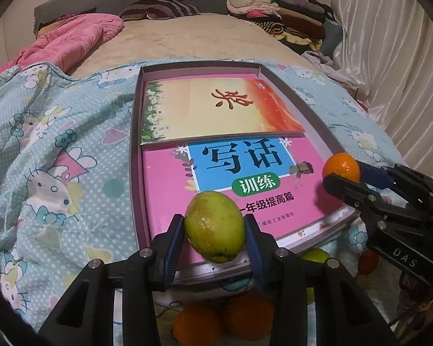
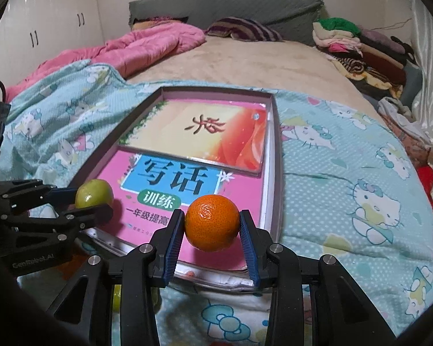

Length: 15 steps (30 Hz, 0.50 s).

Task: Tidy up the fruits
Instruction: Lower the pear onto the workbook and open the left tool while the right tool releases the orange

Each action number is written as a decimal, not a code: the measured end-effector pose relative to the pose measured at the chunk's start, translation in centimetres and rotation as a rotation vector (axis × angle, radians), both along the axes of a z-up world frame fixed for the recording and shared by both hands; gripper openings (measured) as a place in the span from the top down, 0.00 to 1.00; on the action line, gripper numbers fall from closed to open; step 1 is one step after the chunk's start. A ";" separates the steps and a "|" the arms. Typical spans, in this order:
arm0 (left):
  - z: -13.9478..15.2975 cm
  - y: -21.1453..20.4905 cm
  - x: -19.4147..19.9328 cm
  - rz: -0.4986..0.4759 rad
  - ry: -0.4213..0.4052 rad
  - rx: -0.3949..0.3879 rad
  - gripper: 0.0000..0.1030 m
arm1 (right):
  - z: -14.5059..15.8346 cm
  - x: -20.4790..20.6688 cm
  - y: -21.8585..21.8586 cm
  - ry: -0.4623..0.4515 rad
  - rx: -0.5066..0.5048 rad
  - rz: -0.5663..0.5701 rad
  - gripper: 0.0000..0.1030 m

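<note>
gripping a green fruit [image 1: 214, 226] between its blue pads, the left gripper [image 1: 213, 239] is holding it above the near end of a shallow tray [image 1: 134, 132] that is lying on a bed. the right gripper [image 2: 212, 239] is clamping a small orange [image 2: 212, 222] in the same way, and it is hanging over the near right part of the same tray. in the left wrist view the orange is showing at the right, by the tray's right rim, pinched in the other tool's jaws. in the right wrist view the green fruit is showing at the left, beside the tray's left rim.

two books are lying flat inside the tray: a pink book [image 1: 170, 190] at the near end and a yellow and orange book [image 1: 216, 109] overlapping its far edge. the tray is sitting on a pale blue cartoon blanket [image 1: 43, 158]. more fruit is lying on the blanket below the left gripper, nearer than the tray: two oranges [image 1: 248, 314] side by side, and another green fruit [image 1: 314, 255] peeking out to their right. a pink quilt [image 2: 147, 43] is bunching up at the far left of the bed, and a pile of folded clothes [image 2: 360, 49] is sitting at the far right.
</note>
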<state>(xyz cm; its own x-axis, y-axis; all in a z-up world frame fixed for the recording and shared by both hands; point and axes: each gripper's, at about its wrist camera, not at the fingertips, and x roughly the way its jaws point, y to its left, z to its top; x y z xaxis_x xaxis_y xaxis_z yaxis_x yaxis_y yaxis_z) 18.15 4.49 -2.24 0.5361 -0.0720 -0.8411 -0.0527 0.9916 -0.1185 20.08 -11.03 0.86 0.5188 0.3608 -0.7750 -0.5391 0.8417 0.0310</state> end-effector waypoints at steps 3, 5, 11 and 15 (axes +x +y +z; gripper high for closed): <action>-0.1 -0.1 0.0 -0.001 -0.003 0.003 0.60 | -0.5 0.1 0.1 0.009 -0.013 0.000 0.62; -0.1 -0.1 0.1 -0.002 -0.004 0.004 0.60 | -0.7 0.2 0.0 0.014 -0.024 0.000 0.61; -0.2 -0.1 0.1 0.002 -0.004 -0.005 0.59 | -1.4 0.5 -0.1 0.026 -0.050 -0.002 0.61; -0.2 -0.1 0.0 0.003 -0.003 -0.012 0.59 | -1.7 0.4 -0.1 0.025 -0.063 -0.001 0.61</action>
<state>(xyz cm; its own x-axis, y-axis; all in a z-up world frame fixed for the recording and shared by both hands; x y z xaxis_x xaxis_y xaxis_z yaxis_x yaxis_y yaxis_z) 18.19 4.43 -2.40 0.5388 -0.0803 -0.8386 -0.0549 0.9900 -0.1301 20.51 -11.12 -0.81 0.4991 0.3104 -0.8091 -0.5383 0.8427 -0.0088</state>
